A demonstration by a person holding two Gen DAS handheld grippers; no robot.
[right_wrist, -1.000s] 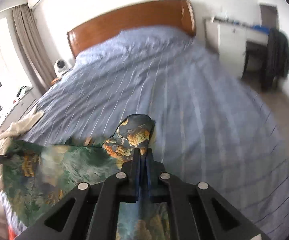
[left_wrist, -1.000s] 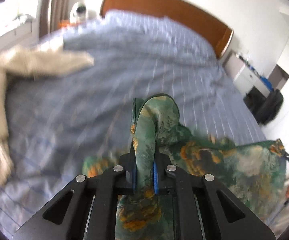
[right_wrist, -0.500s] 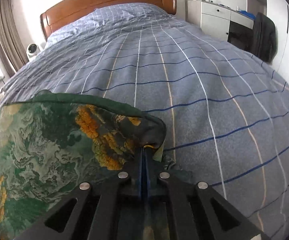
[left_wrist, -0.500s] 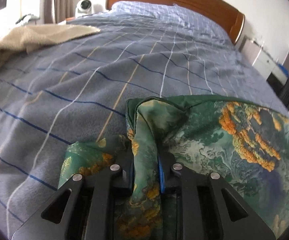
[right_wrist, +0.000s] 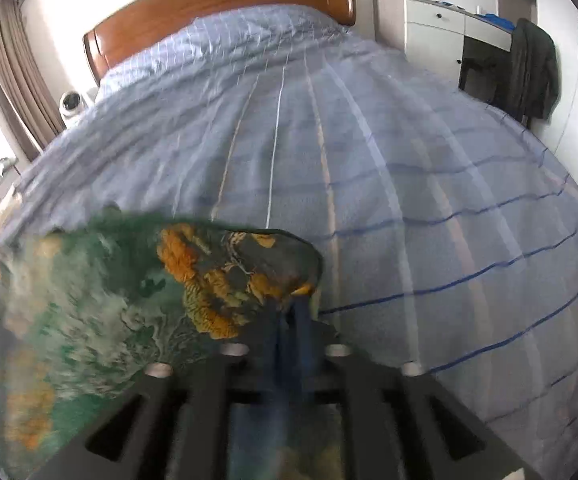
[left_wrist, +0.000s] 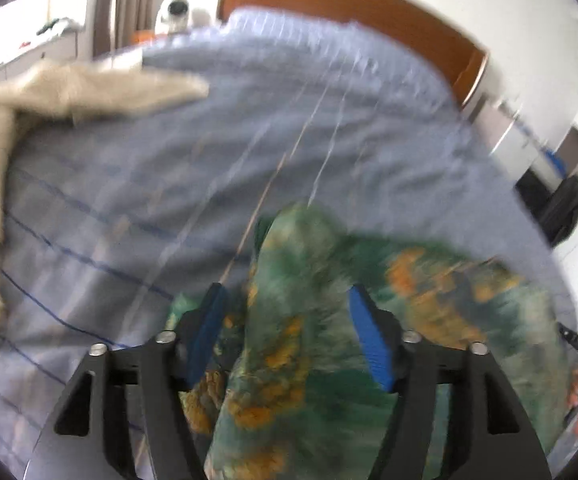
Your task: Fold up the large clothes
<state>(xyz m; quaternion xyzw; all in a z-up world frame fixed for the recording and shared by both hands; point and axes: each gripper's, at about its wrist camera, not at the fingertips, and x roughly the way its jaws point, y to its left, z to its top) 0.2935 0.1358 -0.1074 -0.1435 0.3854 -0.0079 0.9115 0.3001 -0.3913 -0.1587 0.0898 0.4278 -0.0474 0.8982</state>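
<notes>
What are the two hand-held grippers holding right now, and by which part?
Left hand-held gripper: jaws opening, pads clear of the green garment's bunched corner between them. Right hand-held gripper: also opening; blur hides whether it grips the other corner.

bright daylight, window glare upper left; motion blur smears the blue checked bedcover [left_wrist: 137, 184]; fisheye bends the edges.

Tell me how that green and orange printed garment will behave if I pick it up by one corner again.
The green printed garment is probably very floppy: it droops in a soft hump between the left gripper's opening jaws. It looks thin and light, lying nearly flat on the blue bedspread. It may be a little slippery, so take a deep pinch.
</notes>
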